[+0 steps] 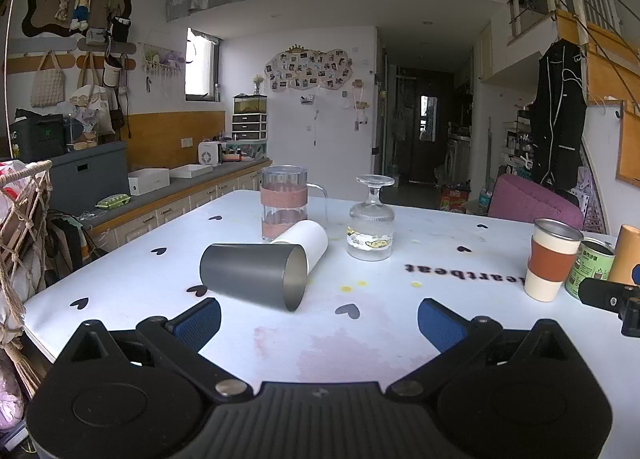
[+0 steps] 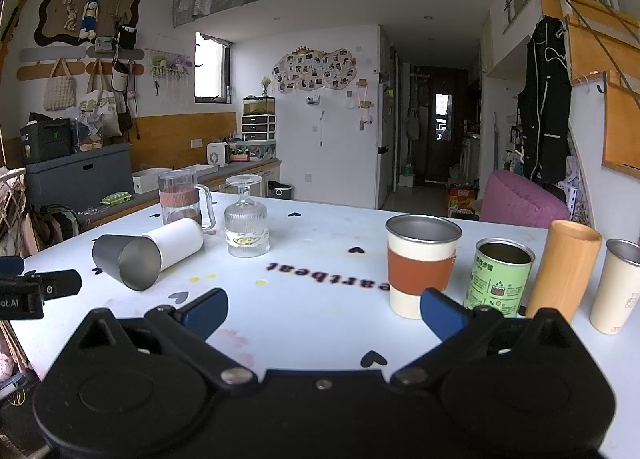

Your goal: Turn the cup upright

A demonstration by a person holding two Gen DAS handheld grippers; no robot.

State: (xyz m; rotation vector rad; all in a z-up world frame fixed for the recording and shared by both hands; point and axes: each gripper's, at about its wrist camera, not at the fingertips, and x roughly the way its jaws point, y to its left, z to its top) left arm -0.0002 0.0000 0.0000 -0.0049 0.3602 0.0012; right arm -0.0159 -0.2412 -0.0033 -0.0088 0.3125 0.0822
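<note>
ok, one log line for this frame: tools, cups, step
left tool open, empty | right tool open, empty | grey cup on side, white cup on side behind it | flip not begun

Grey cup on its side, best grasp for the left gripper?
Pinch the grey cup across its mid-body, coming in from the near side with the open left gripper. It lies on the table, mouth facing right; the white cup sits against its far side.
</note>
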